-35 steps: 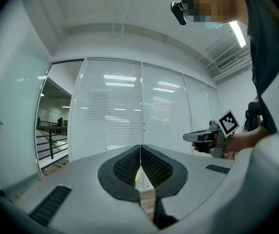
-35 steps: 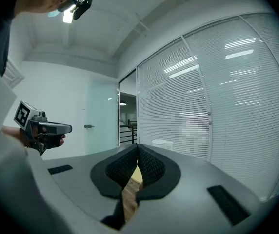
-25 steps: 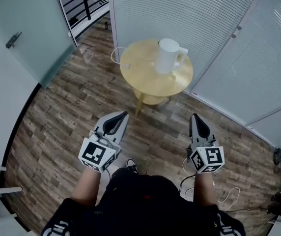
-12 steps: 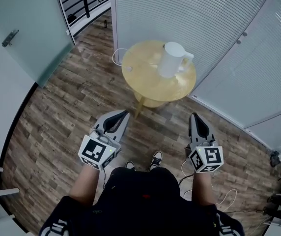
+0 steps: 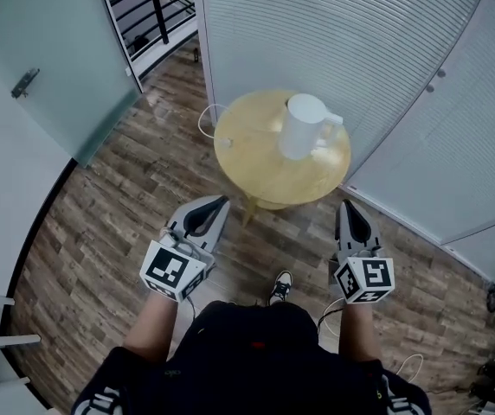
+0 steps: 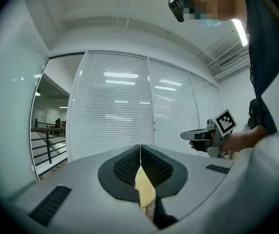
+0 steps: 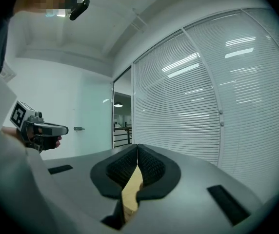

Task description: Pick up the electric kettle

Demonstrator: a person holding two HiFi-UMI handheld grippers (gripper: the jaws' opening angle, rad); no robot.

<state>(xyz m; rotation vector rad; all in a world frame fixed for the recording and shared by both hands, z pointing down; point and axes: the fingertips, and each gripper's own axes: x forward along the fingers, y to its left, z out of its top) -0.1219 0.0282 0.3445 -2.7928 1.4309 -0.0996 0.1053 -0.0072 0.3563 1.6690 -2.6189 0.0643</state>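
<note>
A plank floor (image 5: 100, 214) and a wall of white slatted blinds (image 5: 334, 33) framed the scene as a person stood holding two claws level and side by side. Ahead of both claws stood a round, pale wooden counter (image 5: 252, 167). The white electric kettle (image 5: 302, 128) stood upright on the counter's far right part, handle turned to the right. It sat more in line with the right claw than the left, and well apart from both. The left claw (image 5: 220, 202) was closed, its ribbed pads meeting with nothing between them. The right claw (image 5: 344, 206) was likewise closed and empty. A thin white cord (image 5: 202, 119) looped off the counter's left edge.
</note>
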